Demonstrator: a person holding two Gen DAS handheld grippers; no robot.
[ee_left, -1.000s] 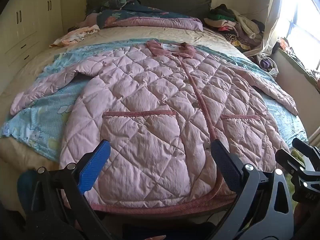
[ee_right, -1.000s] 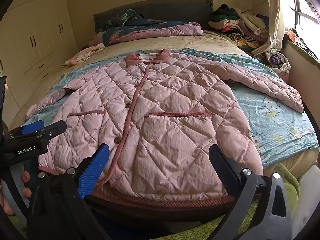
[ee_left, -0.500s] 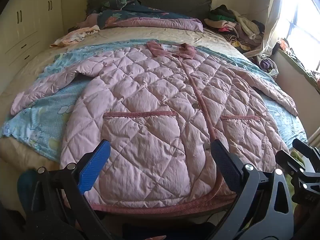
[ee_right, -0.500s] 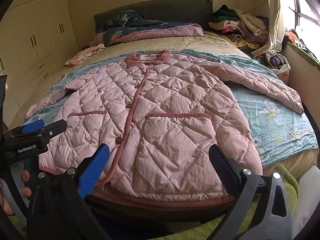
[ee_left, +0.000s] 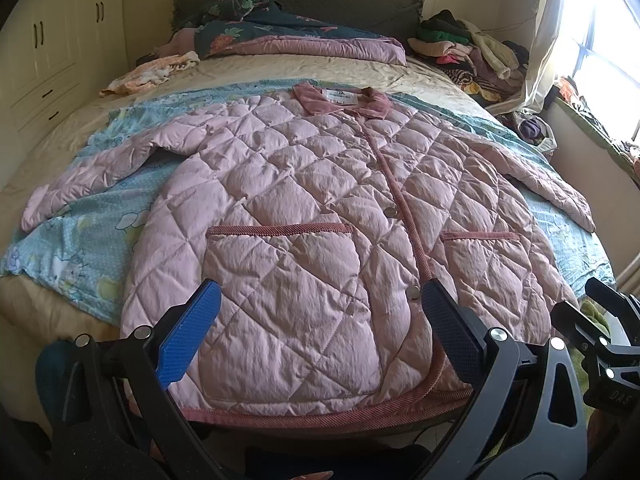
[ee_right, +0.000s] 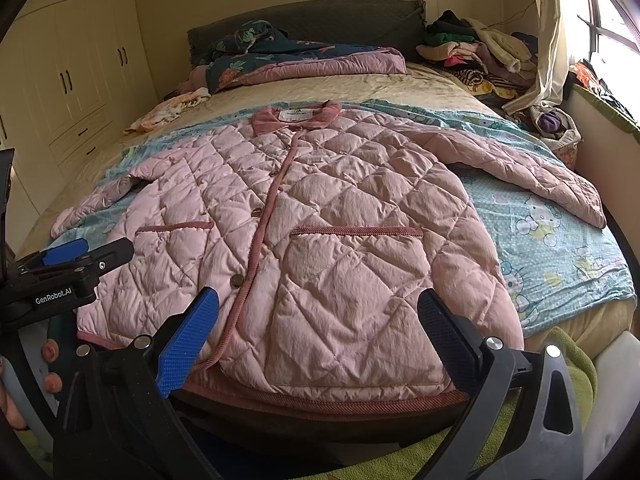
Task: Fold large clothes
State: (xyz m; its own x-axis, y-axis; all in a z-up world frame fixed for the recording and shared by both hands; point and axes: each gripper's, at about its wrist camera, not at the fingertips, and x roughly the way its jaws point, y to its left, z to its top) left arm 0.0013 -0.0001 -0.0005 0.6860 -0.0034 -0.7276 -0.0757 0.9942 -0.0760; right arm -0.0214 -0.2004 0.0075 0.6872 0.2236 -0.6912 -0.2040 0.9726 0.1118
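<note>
A large pink quilted jacket (ee_left: 304, 216) lies flat, front up and buttoned, on a light blue cartoon sheet (ee_left: 92, 248) on the bed. Its sleeves spread to both sides and its collar (ee_left: 340, 100) points to the headboard. My left gripper (ee_left: 320, 332) is open and empty above the hem, over the left pocket. The jacket also fills the right wrist view (ee_right: 320, 240). My right gripper (ee_right: 316, 332) is open and empty above the hem, over the right pocket. The left gripper (ee_right: 68, 264) shows at the left edge of the right wrist view.
A folded dark floral quilt (ee_left: 280, 36) lies by the headboard. A pile of clothes (ee_left: 472, 52) sits at the bed's far right corner. A small peach garment (ee_left: 152, 72) lies at the far left. Cabinets (ee_right: 72, 80) stand left, a window with curtain (ee_right: 560, 40) right.
</note>
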